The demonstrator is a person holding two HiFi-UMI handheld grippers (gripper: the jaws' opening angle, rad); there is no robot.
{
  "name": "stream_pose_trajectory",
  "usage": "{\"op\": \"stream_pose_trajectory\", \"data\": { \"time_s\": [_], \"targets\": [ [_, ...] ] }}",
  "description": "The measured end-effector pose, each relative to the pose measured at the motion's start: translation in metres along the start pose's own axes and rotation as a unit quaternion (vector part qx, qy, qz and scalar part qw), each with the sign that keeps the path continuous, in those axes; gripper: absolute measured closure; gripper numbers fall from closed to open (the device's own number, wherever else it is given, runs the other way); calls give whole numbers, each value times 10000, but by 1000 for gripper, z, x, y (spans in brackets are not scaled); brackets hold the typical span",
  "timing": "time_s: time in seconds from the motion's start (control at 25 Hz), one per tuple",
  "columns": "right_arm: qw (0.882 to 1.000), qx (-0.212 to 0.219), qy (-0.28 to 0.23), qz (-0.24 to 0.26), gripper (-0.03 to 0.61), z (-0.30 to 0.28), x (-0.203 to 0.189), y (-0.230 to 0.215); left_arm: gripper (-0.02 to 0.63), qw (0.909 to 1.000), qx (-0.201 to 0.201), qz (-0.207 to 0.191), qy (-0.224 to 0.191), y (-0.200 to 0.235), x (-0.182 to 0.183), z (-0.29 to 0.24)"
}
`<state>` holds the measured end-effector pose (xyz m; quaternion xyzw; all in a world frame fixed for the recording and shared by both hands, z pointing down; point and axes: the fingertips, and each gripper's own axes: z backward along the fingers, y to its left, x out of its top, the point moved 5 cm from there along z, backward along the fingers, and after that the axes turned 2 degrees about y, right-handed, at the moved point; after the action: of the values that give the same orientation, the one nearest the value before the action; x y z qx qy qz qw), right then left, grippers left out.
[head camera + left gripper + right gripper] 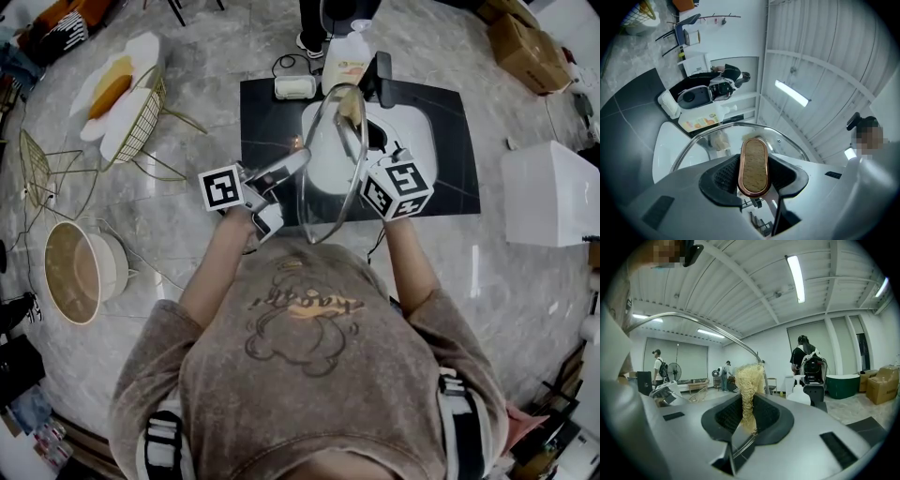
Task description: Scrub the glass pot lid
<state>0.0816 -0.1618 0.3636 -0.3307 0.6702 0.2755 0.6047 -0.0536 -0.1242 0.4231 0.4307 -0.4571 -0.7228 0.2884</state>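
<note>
lid in left tongs, bottle label illegible

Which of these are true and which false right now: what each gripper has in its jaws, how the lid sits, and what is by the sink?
1. The left gripper has its jaws closed on the wood-faced handle of the glass lid. True.
2. The right gripper has nothing between its jaws. False: they grip a pale fibrous scrubber.
3. The glass lid lies flat in the sink. False: it is held up on edge above the white sink.
4. A bottle stands at the far side of the sink in the head view. True.
</note>
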Motion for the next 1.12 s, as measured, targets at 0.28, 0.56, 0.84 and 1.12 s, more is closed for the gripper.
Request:
{"op": "stream_pose_trajectory", "data": {
  "time_s": [0.28,0.56,0.84,1.12],
  "targets": [
    [10000,61,39,-12,529,-10,-5,-2,431,9993,-307,214,34,-7,-2,-2],
    [9996,171,201,-131,529,-25,-19,-7,431,9984,-517,226,73,-15,0,0],
    [9979,290,484,-332,529,-40,-45,-9,433,9972,-662,353,-37,-18,4,2],
    [9932,496,891,-568,529,-44,-77,3,431,9965,-699,412,-183,-17,9,4]
  ]
}}
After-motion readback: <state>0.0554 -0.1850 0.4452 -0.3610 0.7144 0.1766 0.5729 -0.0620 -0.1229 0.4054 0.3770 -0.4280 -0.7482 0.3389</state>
